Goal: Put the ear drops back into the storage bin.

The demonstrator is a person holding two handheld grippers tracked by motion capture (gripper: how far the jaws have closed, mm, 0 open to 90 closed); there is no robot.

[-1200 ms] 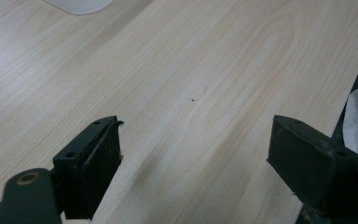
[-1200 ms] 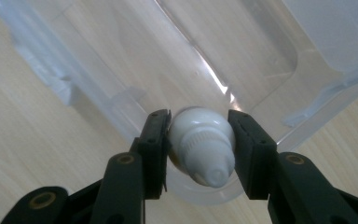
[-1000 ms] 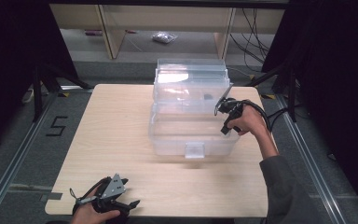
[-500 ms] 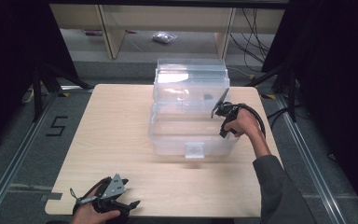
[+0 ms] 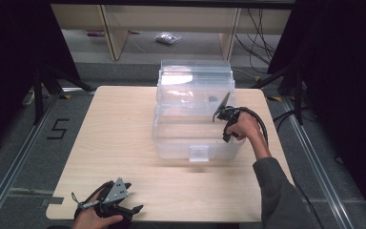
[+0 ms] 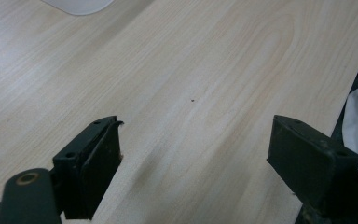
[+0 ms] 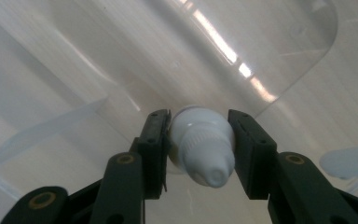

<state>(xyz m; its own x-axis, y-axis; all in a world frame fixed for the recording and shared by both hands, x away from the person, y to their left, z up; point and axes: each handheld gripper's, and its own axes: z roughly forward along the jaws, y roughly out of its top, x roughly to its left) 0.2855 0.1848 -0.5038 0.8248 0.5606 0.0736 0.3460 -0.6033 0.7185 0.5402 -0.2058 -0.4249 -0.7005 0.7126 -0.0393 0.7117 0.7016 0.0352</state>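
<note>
Right gripper (image 7: 199, 140) clamped on white cap (image 7: 201, 147), frame centre, over clear bin (image 5: 195, 121). Left gripper (image 6: 193, 161) jaws apart, low on table (image 6: 214, 70).

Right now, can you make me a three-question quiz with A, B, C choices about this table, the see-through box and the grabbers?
1. Where is the clear plastic box?
A. on the floor
B. on the wooden table
C. on a shelf

2. What colour is the small bottle in the right hand-held gripper?
A. white
B. red
C. green

3. How is the left hand-held gripper?
A. shut on a cup
B. shut on the box
C. open, holding nothing

Answers: 1 B, the high view shows the box standing on the table; 2 A, it looks white between the black jaws; 3 C, the jaws stand wide apart over bare wood.
</note>
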